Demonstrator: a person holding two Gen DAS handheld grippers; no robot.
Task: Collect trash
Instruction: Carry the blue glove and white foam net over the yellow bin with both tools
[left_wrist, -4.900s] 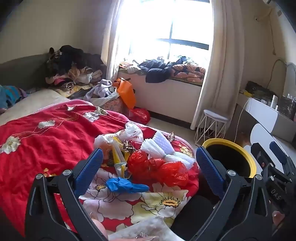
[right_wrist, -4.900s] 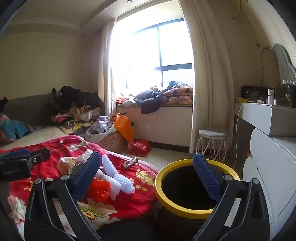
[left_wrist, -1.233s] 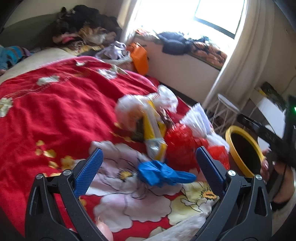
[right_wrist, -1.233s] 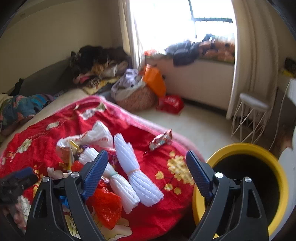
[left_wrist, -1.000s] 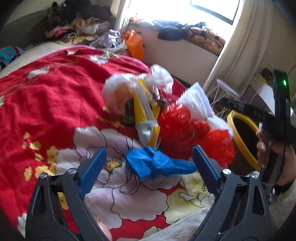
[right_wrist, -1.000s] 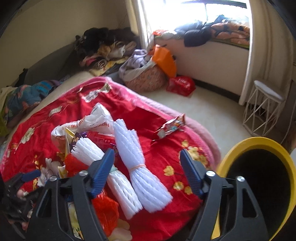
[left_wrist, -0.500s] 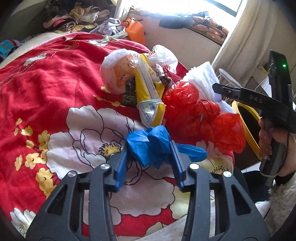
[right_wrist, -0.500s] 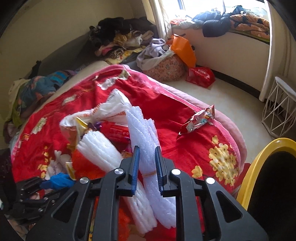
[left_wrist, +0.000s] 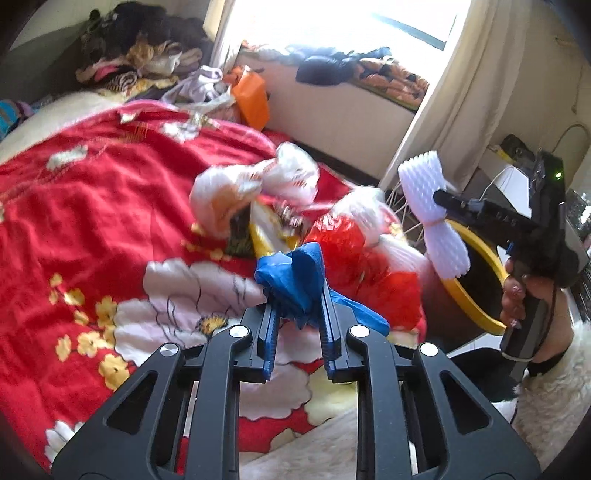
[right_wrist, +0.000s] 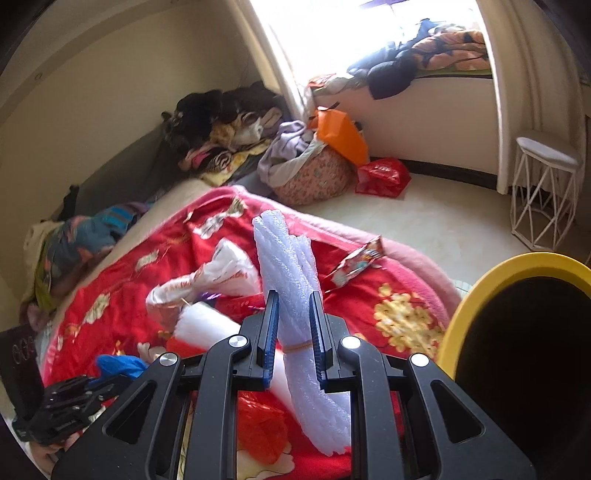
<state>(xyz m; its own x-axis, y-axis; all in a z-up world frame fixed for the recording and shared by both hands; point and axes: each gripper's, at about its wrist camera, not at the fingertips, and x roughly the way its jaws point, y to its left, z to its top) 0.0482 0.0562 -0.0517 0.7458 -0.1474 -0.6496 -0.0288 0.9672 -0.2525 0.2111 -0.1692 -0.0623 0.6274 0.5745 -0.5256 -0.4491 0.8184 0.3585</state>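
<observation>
My left gripper (left_wrist: 295, 306) has a crumpled blue plastic bag (left_wrist: 291, 277) between its blue pads; the jaws are closing and the pads press on it, a little above the red floral blanket (left_wrist: 92, 192). My right gripper (right_wrist: 293, 306) is shut on a white foam-net bundle (right_wrist: 284, 251) at its tied waist, and holds it up beside the yellow-rimmed bin (right_wrist: 480, 280). From the left wrist view the bundle (left_wrist: 428, 184) hangs in front of the bin (left_wrist: 476, 243). A white plastic bag (left_wrist: 240, 188), red plastic bags (left_wrist: 351, 251), a second foam bundle (right_wrist: 207, 325) and a snack wrapper (right_wrist: 356, 262) lie on the blanket.
A white wire stool (right_wrist: 543, 184) stands by the curtain. On the floor near the window are a basket of clothes (right_wrist: 314, 173), an orange bag (right_wrist: 343, 133) and a red bag (right_wrist: 384, 177). Clothes are piled at the bed's far end (right_wrist: 221, 122).
Both grippers went from open to shut: the left on the blue bag, the right on the foam bundle. Both things have come up off the blanket, the foam bundle toward the bin.
</observation>
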